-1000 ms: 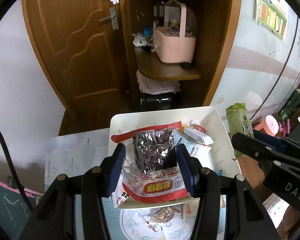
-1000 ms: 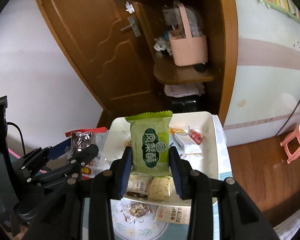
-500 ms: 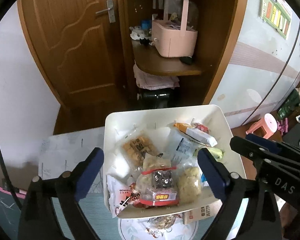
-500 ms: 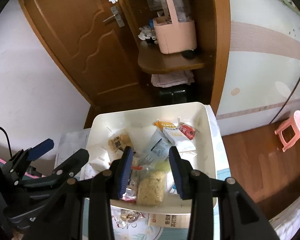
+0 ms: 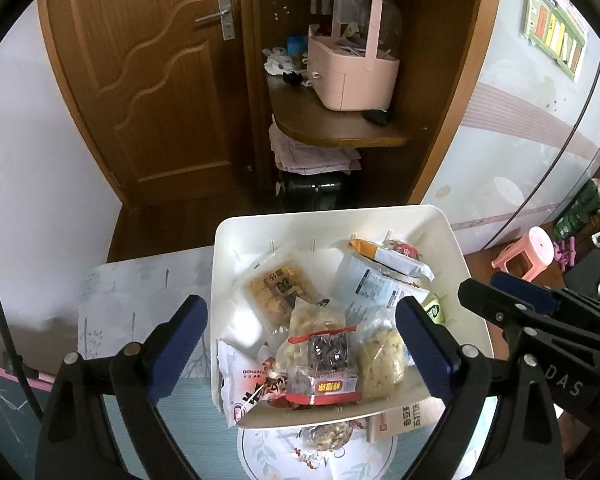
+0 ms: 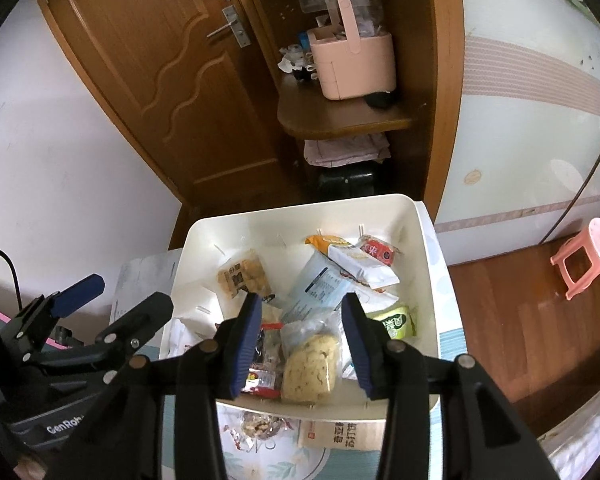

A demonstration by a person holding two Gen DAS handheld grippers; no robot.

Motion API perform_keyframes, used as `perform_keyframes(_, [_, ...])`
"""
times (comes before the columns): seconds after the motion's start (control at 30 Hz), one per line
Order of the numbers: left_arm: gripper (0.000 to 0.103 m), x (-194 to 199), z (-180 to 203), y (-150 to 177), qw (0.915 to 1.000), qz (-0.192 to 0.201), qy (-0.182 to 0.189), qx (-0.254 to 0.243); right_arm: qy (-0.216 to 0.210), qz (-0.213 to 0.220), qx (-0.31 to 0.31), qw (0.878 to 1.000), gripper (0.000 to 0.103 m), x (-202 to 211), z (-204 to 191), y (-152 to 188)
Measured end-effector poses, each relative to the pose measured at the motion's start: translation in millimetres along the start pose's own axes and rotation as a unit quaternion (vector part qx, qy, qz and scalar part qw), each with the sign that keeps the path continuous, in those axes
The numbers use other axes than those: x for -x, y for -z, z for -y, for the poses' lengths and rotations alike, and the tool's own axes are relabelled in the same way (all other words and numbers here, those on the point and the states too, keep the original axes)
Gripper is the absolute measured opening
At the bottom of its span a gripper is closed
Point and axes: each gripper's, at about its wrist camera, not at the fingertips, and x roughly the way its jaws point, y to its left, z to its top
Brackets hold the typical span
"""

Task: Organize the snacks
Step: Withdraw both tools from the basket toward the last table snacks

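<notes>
A white bin (image 5: 332, 216) (image 6: 300, 206) holds several snack packets. My left gripper (image 5: 300, 312) hangs over its near half, jaws wide open and empty. Below it lies a red-edged packet of dark snack (image 5: 328, 364) (image 6: 266, 356), on top of the other packets. My right gripper (image 6: 302, 302) hovers over the bin's near right part; its jaws are opening and nothing is pressed between them. A pale cake packet (image 6: 310, 364) shows in the gap, lower down in the bin. A green packet (image 6: 394, 322) (image 5: 434, 308) lies in the bin by the right wall.
In front of the bin a flower-patterned plate (image 5: 352, 468) carries a wrapped snack (image 5: 328, 436), beside a tan snack pack (image 6: 340, 434). Behind the table are a wooden door (image 5: 152, 92) and a shelf with a pink basket (image 5: 352, 80). A pink stool (image 6: 584, 254) stands on the floor at the right.
My left jaws opened wide and the red-edged packet dropped into the bin. The green packet left my right gripper and now lies in the bin; that gripper sank slightly.
</notes>
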Motion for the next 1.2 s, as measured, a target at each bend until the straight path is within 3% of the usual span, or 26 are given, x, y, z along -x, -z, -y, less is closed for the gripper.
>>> perform_keyframes(0.63, [0.095, 31, 14, 34, 0.9999, 0.002, -0.003, -0.012, -0.003, -0.008, 0.004, 1.0, 0.043, 24, 5, 34])
perform_keyframes(0.97, [0.1, 54, 21, 82, 0.9998, -0.002, 0.01, -0.019, -0.006, -0.021, 0.002, 1.0, 0.052, 39, 17, 79])
perform_keyframes(1.2, [0.101, 58, 19, 123, 0.9995, -0.018, 0.015, -0.02, 0.003, -0.035, -0.009, 0.999, 0.067, 41, 35, 115])
